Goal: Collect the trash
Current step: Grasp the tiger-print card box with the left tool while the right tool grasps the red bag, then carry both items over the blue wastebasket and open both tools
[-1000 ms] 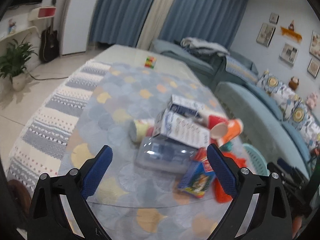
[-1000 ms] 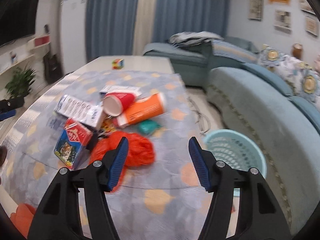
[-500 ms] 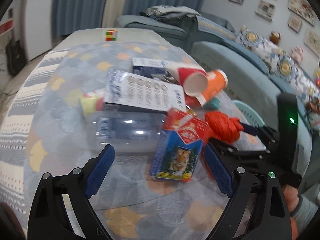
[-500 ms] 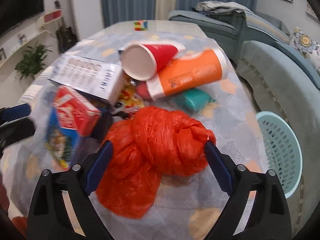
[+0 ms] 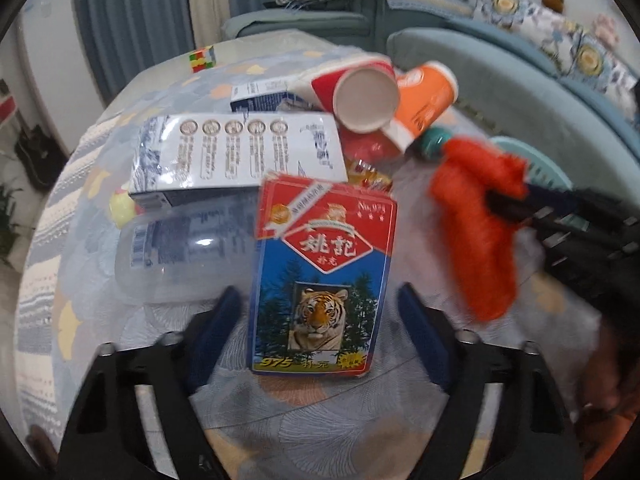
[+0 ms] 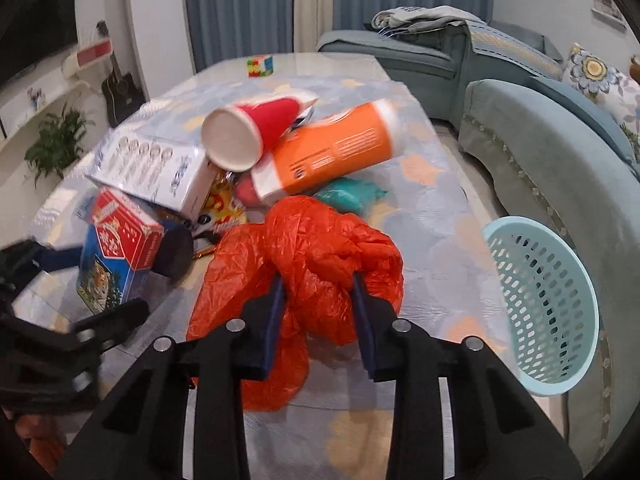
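A: Which step is in hand?

B: The right gripper is pinching the crumpled orange plastic bag at the centre of its frame, so the pick-up looks under way. The left gripper is spread, its jaws on either side of the tiger card box at centre frame, not visibly clamping it.

A: What does the next move call for?

B: Probably lifting the bag clear and carrying it to the pale blue basket at the frame's right edge, beside the sofa.

A: And the surface?

B: A tabletop under a patterned cloth, piled with a white carton, a red cup and an orange cup; blue curtains hang behind.
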Tool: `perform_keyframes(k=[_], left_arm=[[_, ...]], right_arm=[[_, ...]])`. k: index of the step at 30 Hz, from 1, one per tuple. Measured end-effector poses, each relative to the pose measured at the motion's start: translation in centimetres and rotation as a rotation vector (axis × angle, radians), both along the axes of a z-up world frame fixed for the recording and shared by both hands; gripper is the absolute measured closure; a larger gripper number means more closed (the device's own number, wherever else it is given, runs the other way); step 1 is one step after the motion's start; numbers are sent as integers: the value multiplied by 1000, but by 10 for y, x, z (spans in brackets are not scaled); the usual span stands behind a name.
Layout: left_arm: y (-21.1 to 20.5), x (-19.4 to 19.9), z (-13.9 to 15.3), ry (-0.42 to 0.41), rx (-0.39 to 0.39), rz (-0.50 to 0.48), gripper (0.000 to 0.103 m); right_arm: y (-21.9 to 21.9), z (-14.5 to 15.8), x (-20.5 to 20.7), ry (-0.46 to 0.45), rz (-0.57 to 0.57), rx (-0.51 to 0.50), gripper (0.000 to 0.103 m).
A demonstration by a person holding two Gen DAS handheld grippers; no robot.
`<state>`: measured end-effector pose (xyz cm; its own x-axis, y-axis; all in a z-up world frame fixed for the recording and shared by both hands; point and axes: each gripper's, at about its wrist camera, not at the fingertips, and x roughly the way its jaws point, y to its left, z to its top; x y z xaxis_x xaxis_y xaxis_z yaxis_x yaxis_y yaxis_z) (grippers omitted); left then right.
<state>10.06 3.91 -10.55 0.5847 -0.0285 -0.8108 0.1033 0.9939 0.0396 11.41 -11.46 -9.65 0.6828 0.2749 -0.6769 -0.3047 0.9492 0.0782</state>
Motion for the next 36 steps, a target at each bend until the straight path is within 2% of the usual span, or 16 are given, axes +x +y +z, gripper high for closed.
perform_keyframes(k=[2,6,10,13,18,21,24,29,33,34,35,36], left_arm=[[-3,1,-1,3,18,5,44],[-9,-8,22,-75,-22,-31,44],[-24,-5,67,-168,-170,-110,44],[-53,11,92,-205,-231,-191,44],[-119,48,112,-247,-267,-318,44],[-154,70,104,-219,-292,-370,44],[-190,86,82,-154,-324,-415,44],[-236,106,33,-44,-295,-460,44],[-246,117,7,36,-294,-481,43],[-246,119,6,41,-300,-482,41],[-247,120,4,45,-304,-479,32],[-244,120,4,43,-309,-469,28]], right_arm=[[-14,8,-3,-15,-17,31,74],[-47,29,-9,-66,-66,90,74],[-86,53,-13,-128,-145,115,74],[-123,66,-10,-160,-237,108,74],[-180,61,3,-154,-388,67,74],[-210,45,11,-118,-481,50,74],[-234,17,20,-52,-574,1,74],[-254,-29,29,55,-616,-13,71],[-266,-50,34,109,-634,13,67],[-265,-54,35,116,-632,25,63],[-267,-55,35,120,-633,33,57],[-268,-55,34,117,-635,40,52]])
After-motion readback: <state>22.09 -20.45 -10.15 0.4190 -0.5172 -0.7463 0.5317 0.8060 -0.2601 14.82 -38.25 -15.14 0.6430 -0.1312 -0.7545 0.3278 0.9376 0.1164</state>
